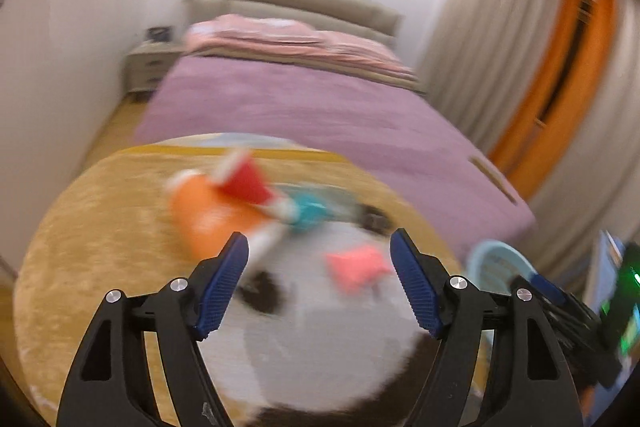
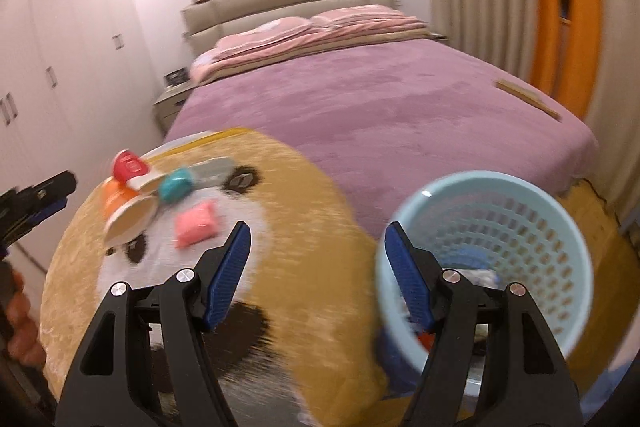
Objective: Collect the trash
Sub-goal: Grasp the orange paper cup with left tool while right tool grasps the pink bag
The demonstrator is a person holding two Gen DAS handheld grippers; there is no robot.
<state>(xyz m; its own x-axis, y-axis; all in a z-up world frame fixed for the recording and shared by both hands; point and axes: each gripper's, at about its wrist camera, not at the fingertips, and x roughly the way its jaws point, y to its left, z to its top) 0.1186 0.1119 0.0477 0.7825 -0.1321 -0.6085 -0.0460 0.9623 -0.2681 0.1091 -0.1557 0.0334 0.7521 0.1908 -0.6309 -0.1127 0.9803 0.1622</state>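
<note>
The pink wrapper (image 1: 356, 265) is seen just ahead of the wide, empty left gripper (image 1: 320, 283), nearer it than the right gripper (image 2: 316, 279), also wide and empty; the bin (image 2: 500, 251) stands right.

Beside the pale blue basket (image 2: 520, 227), motion blur smears the litter on the round rug (image 2: 320, 267): an orange cup (image 1: 200, 215), a red piece (image 1: 244, 179) and a pink packet (image 1: 356, 265) lose their edges. The basket's contents are unreadable behind the right gripper (image 2: 316, 239), and its base runs under the frame's lower edge
</note>
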